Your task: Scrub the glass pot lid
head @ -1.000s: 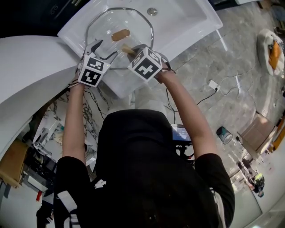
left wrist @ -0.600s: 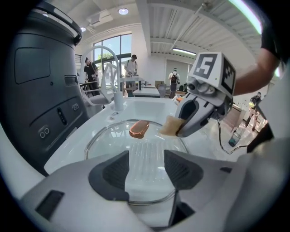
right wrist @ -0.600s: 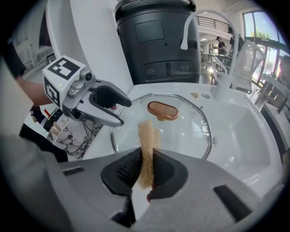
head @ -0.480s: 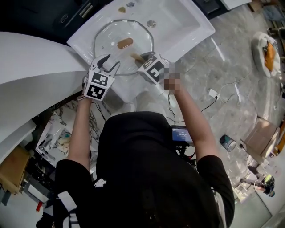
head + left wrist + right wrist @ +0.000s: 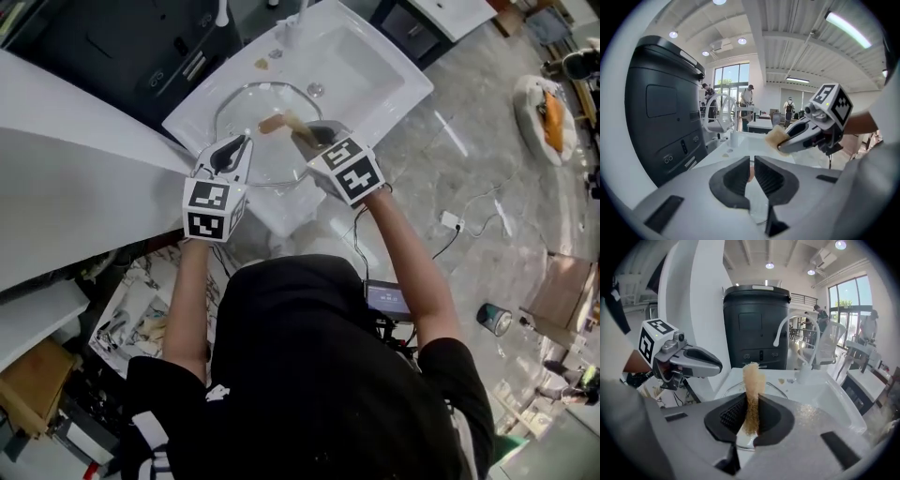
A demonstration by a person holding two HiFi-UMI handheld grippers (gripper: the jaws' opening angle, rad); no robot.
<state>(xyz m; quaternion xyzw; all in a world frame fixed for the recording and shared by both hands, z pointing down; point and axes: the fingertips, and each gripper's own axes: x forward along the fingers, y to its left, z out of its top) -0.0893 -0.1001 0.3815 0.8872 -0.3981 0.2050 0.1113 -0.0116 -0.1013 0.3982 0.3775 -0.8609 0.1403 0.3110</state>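
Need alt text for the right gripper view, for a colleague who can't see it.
The right gripper's jaws clamp a tan sponge that stands upright. Beyond it is the glass pot lid, over a white sink with a faucet behind. At left is the left gripper, whose jaws have just been closing on the lid's rim.

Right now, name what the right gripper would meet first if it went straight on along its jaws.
Probably the glass pot lid, just beyond the sponge that the right gripper holds; depth is unclear.
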